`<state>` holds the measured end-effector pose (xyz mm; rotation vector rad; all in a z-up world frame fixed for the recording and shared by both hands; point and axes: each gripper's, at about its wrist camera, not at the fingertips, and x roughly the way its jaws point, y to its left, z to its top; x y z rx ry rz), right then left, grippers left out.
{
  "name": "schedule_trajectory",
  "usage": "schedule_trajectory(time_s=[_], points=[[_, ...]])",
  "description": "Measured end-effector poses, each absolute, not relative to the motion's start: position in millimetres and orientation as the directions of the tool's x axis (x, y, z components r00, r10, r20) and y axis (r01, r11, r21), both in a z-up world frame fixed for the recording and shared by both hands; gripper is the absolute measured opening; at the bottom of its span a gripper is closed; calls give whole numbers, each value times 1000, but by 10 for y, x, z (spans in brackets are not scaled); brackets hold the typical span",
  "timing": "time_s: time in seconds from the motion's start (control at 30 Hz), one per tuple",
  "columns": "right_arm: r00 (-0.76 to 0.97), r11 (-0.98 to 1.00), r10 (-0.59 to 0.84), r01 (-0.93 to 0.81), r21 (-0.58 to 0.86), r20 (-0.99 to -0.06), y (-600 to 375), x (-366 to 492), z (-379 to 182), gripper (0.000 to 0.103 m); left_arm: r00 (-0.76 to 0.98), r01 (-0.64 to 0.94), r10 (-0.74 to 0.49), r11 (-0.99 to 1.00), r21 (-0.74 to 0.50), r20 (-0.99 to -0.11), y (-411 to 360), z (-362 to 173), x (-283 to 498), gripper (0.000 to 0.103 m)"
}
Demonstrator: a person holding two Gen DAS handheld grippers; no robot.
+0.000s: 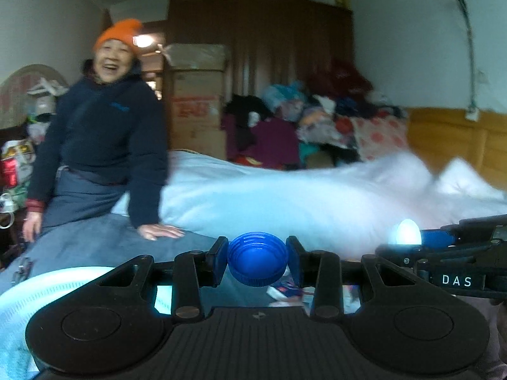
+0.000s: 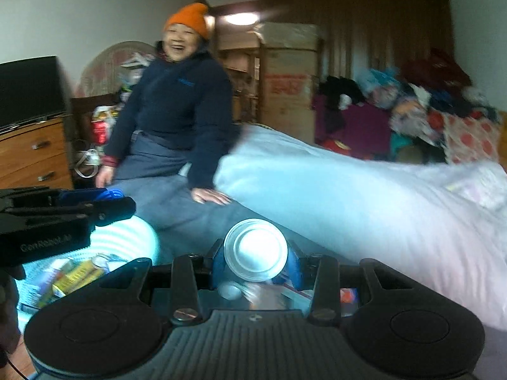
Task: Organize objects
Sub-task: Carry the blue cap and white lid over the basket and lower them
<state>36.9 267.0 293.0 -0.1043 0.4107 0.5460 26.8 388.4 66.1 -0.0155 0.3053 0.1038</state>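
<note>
My left gripper (image 1: 257, 261) is shut on a blue screw cap (image 1: 257, 253), whose open, threaded side faces the camera. The right wrist view catches that cap (image 2: 109, 194) from the side, at the tip of the left gripper (image 2: 111, 201). My right gripper (image 2: 256, 253) is shut on a pale, translucent round container (image 2: 256, 248) seen end-on; I cannot tell what kind. From the left wrist, the same container (image 1: 407, 233) glows white at the tip of the right gripper (image 1: 408, 239). Both grippers hover side by side above a white ribbed basket (image 2: 133, 234).
A person in an orange hat (image 1: 118, 33) sits on the bed's edge, one hand (image 1: 160, 231) on the white quilt (image 1: 285, 196). The basket holds several packets (image 2: 76, 277). Behind are cardboard boxes (image 1: 196, 101), piled clothes (image 1: 317, 117), a wardrobe and a drawer chest (image 2: 31, 155).
</note>
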Motion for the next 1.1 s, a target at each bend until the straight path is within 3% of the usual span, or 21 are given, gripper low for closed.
schedule_trajectory(time_s=[0.4, 0.67, 1.1], points=[[676, 733, 633, -680, 14, -378, 3685, 46, 3412, 42, 923, -288, 266, 957, -42, -278, 4676, 832, -225, 40], [569, 641, 707, -766, 42, -420, 4373, -49, 3551, 42, 865, -424, 382, 903, -67, -325, 5251, 786, -417, 40], [490, 592, 717, -803, 62, -496, 4850, -10, 3336, 42, 820, -485, 421, 871, -80, -389, 5693, 618, -493, 40]])
